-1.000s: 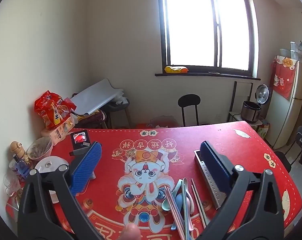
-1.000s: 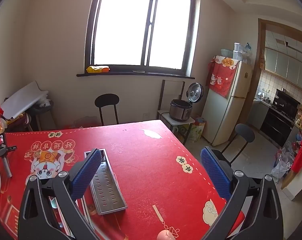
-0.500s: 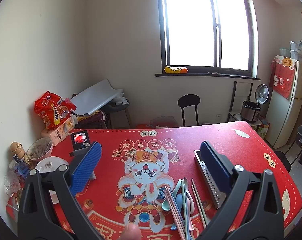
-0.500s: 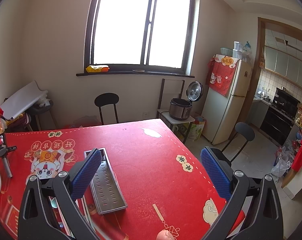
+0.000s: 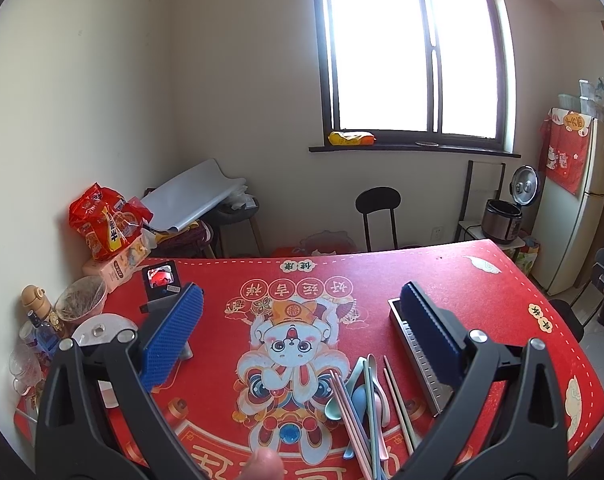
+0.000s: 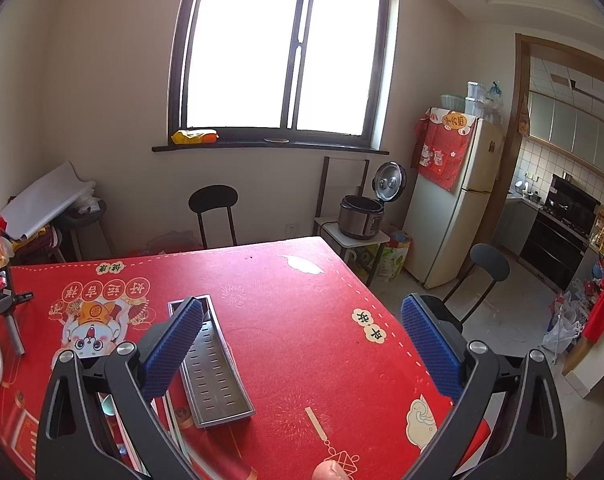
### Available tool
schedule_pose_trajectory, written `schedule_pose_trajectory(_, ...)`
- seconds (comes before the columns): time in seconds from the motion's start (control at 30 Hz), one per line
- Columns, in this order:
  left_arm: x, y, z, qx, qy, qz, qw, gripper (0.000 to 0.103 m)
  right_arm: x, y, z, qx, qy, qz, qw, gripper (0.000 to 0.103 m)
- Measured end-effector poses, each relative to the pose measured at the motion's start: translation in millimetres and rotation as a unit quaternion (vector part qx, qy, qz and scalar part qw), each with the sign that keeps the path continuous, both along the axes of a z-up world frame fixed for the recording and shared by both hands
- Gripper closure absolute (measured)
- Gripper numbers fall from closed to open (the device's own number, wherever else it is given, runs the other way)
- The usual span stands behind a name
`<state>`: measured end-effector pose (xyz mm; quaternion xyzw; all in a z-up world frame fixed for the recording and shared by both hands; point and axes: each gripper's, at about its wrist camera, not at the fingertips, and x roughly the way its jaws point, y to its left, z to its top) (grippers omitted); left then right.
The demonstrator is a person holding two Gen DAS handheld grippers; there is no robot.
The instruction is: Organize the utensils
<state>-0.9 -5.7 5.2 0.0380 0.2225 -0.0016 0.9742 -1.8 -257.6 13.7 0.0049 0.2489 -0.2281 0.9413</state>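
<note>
A pile of pastel spoons and chopsticks (image 5: 364,400) lies on the red tablecloth (image 5: 482,292) near the front edge. Just right of the pile sits a long perforated metal utensil tray (image 5: 418,356), seen empty in the right wrist view (image 6: 212,368). My left gripper (image 5: 302,332) hovers open above the cloth, with the pile low between its blue pads. Over the tray's right side my right gripper (image 6: 302,340) also stands open and holds nothing; the utensils (image 6: 106,404) are mostly hidden behind its left finger.
A small camera on a stand (image 5: 162,280), a white lid (image 5: 102,330), a glass bowl (image 5: 80,302), bottles (image 5: 42,320) and snack bags (image 5: 110,226) crowd the table's left side. Black chairs (image 6: 214,208) stand beyond the far edge and at the right (image 6: 488,266). A fingertip (image 5: 266,464) shows at the bottom.
</note>
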Motion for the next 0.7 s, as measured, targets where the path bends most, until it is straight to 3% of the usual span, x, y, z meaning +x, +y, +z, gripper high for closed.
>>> schedule_pose_trajectory(0.7, 0.9, 1.5, -3.3, -0.003, 0.007, -0.003, 1.0, 0.005, -1.7, -1.5, 0.8, 0.004, 0.004, 0.0, 1.0, 0.006)
